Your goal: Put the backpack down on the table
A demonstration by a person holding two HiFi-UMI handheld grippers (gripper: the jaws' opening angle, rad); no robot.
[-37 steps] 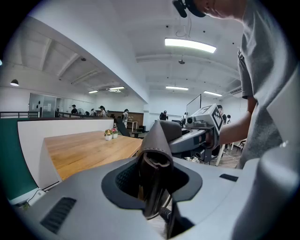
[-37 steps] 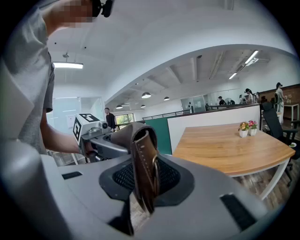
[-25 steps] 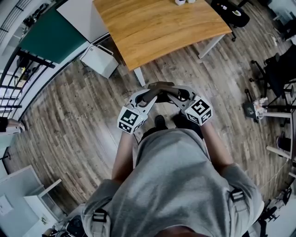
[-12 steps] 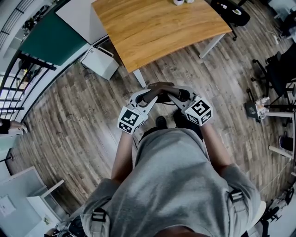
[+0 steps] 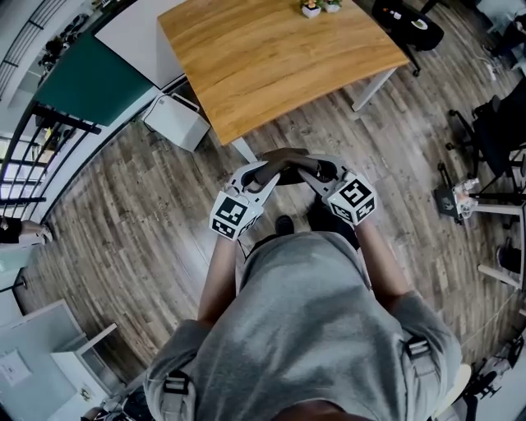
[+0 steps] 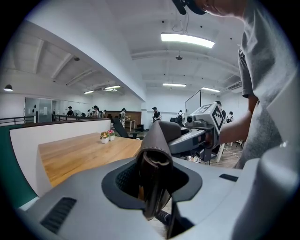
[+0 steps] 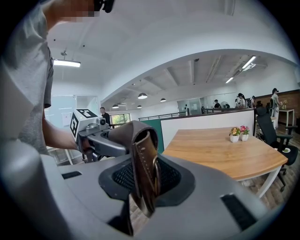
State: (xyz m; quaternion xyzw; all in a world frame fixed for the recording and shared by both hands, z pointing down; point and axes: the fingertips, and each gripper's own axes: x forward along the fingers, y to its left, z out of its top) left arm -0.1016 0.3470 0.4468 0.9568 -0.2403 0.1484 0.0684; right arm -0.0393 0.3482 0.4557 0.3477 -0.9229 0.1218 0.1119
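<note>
Left jaws: your left gripper (image 5: 265,170) is clamped partway closed on the brown leather backpack handle (image 6: 154,140), which stands folded between the pads.
Right jaws: your right gripper (image 5: 311,168) pinches the other end of the same handle in the same way, buckle side showing.
Backpack: it hangs from that handle, arched between your 2 grippers just in front of your torso and over the wooden floor (image 5: 148,205). Its body is hidden under the grippers and your shirt.
Why 2 grips: holding both ends likely shares the weight and keeps the bag from swinging or twisting.
Bench: the wooden bench (image 5: 279,57) lies ahead, bare on your side, with 2 small flower pots (image 5: 319,6) at its far edge.
Step in hand: the carry, by my reading; the bag is not yet over the bench.
Next move: bring the bag over the near bare area and lower it before you release.
Risk: the bag's bottom could catch the bench edge.
</note>
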